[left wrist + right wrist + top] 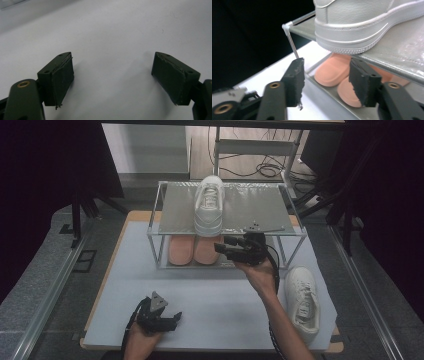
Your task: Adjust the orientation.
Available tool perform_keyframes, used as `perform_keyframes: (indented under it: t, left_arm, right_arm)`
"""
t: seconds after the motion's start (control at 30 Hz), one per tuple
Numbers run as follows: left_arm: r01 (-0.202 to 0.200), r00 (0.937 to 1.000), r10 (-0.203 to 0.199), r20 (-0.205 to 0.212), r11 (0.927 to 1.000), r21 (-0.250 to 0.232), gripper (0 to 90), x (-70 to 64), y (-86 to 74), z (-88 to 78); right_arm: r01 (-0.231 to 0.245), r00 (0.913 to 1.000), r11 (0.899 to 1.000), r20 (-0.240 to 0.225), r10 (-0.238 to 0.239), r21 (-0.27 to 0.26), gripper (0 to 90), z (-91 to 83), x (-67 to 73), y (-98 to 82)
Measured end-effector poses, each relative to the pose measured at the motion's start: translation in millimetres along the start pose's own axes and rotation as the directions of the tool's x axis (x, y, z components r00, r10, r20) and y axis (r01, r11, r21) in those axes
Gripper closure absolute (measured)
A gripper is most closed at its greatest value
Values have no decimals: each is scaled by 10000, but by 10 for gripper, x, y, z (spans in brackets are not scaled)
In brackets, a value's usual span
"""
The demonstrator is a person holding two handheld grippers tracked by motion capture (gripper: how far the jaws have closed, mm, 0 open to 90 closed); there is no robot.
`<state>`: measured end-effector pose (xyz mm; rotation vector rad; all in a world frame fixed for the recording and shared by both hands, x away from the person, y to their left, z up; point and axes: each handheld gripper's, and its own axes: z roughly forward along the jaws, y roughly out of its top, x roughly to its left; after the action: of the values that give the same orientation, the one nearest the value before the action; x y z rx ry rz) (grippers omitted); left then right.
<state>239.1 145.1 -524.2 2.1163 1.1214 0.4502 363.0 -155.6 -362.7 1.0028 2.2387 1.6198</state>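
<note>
At the centre of the high view stood a two-tier metal-framed shoe rack with a silver fabric top shelf (260,205), and on that shelf, toward its left half, sat a white leather sneaker (208,205) with its heel at the front edge. On the lower tier, directly beneath it, lay a pair of salmon-pink slippers (192,250) side by side. The right tool (225,245) hung just in front of the rack, near the sneaker's heel, its jaws parted with nothing between them. A second white sneaker (302,300) lay at the lower right on the pale grey tabletop (215,295), beside the right forearm. The left tool (172,320) rested at the lower left on the tabletop, jaws wide apart and empty.
</note>
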Motion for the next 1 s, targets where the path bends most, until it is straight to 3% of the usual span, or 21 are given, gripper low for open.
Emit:
perform_keyframes:
  t: [0.13,0.4,0.67,0.83,1.0]
  left_arm:
    - [-2,10000,2,-4,10000,-3,179,-1,0,0]
    - [10,10000,-10,1,10000,7,178,0,0,0]
    - [18,10000,-18,6,10000,3,178,0,0,1]
    - [24,10000,-24,11,10000,7,178,1,0,1]
    - [19,10000,-19,7,10000,8,178,1,1,0]
  right_arm:
    - [911,9955,9956,236,-916,231,374,-71,61,-44]
    - [1805,9824,9793,325,-1841,920,271,-178,79,-167]
    - [2127,9732,9648,549,-2234,1549,181,-240,75,-307]
    - [1965,9772,9662,472,-2069,1672,139,-289,57,-371]
    - [1996,9749,9637,630,-2136,1775,135,-355,43,-428]
